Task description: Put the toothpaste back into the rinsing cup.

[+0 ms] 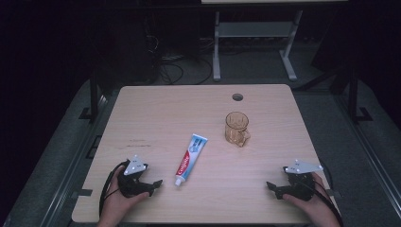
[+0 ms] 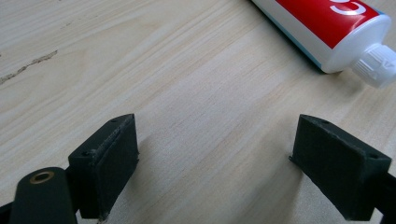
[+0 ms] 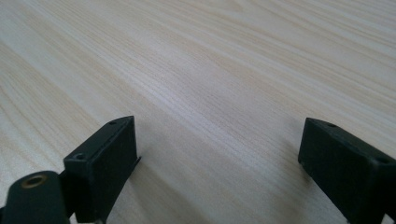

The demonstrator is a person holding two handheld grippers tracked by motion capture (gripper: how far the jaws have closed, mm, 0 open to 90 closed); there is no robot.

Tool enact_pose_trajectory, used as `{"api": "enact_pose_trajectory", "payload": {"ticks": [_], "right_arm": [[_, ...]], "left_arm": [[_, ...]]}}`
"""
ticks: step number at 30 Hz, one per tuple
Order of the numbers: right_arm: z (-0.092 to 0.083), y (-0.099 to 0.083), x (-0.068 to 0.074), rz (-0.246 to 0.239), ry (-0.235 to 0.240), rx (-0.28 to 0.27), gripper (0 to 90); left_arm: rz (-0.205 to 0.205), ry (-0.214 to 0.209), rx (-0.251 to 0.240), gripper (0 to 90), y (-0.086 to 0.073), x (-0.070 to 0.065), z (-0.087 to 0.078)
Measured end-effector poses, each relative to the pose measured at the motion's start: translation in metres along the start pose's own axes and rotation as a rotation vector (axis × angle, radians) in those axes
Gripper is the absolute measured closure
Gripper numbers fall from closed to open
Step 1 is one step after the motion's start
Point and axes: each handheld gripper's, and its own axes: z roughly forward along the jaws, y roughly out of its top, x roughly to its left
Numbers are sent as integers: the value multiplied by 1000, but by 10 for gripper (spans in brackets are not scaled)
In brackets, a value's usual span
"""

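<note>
- Right now both grippers rest low on the table (image 1: 142, 101), near its front edge.
- Left gripper (image 1: 153, 183): jaws wide apart, nothing btwn them; toothpaste tube (image 1: 191, 158) lies flat just beside it, cap end nearest, not touching.
- Right gripper (image 1: 273, 187): jaws also spread, only bare wood btwn them.
- Amber glass mug (image 1: 236, 128) stands upright past the tube, well apart from both grippers.

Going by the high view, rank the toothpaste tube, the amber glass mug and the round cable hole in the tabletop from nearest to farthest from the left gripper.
From the open, empty left gripper:
1. White, red and blue toothpaste tube, lying just to its right, cap end nearest.
2. Amber transparent glass mug, farther right and back, past mid-table.
3. Round cable hole, near the light wooden table's far edge, behind the mug.
</note>
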Motion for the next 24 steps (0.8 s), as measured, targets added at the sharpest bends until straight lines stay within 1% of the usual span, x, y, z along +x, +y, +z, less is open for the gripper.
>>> {"api": "enact_pose_trajectory", "payload": {"ticks": [6, 7, 10, 12, 13, 15, 18, 21, 22, 23, 24], "right_arm": [[0, 0, 0, -3, 2, 0, 107], [0, 0, 0, -3, 2, 0, 107], [0, 0, 0, -3, 3, 0, 107], [0, 0, -1, -4, 4, 1, 107], [0, 0, -1, -4, 4, 1, 107], [0, 0, -1, -4, 4, 1, 107], [0, 0, -1, -4, 3, 0, 107], [0, 0, -1, -4, 3, 0, 107], [0, 0, -1, -3, 3, 0, 107], [0, 0, -1, -4, 3, 0, 107], [0, 0, -1, -4, 3, 0, 107]], "left_arm": [[-3, 0, -5, 146, 0, 0, -1], [3, -3, -9, 168, 0, 0, -1], [-1, -4, -15, 238, -1, -2, -3], [-2, -8, -12, 311, 0, -1, -5], [-2, -8, -12, 331, 0, -1, -5], [-14, -27, -10, 379, 1, -2, -6], [-18, -38, -15, 479, 4, -2, -8], [-18, -45, -22, 595, 7, -2, -10], [-12, -57, -25, 641, 10, -1, -10], [-12, -57, -25, 694, 10, -1, -10], [-20, -70, -19, 752, 12, -1, -10]]}}
